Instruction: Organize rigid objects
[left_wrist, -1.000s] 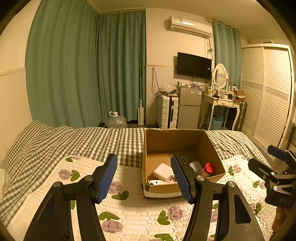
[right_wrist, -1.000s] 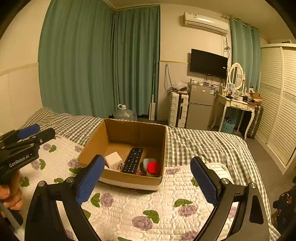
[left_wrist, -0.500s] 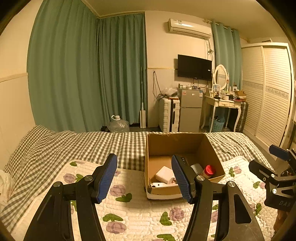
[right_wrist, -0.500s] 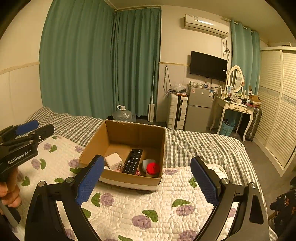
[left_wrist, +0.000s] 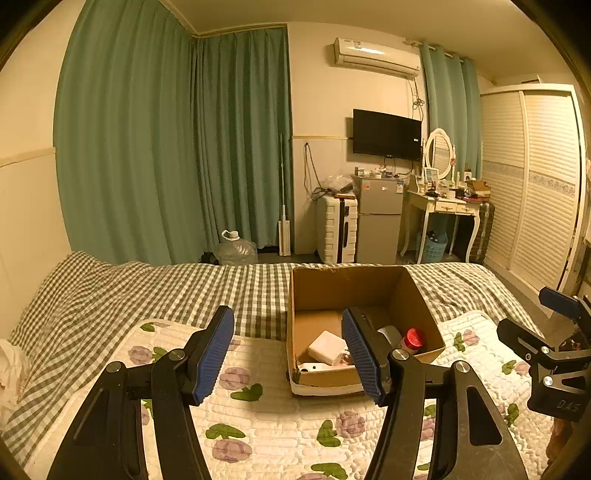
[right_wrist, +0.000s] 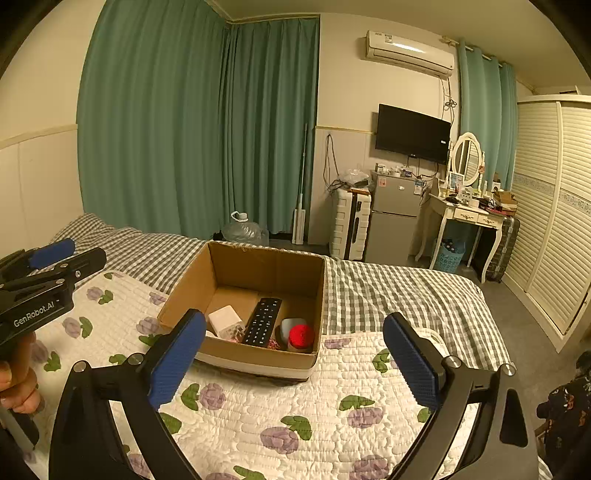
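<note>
Left gripper (left_wrist: 288, 350), black-framed with blue pads, hangs spread apart and empty above the floral quilt, just short of the open brown cardboard box (left_wrist: 351, 291) — a white block (left_wrist: 327, 345) and red-capped jar (left_wrist: 413, 339) lie inside.

Right gripper (right_wrist: 293, 360) is likewise wide apart, holding nothing; beyond it the box also holds a black remote control (right_wrist: 263, 322). Everything seems packed — next likely a final check, or withdrawal.

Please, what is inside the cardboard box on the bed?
Inside the cardboard box: a black remote, a white block, a red-capped bottle and a grey object. The near wall hides the floor's front edge.
</note>
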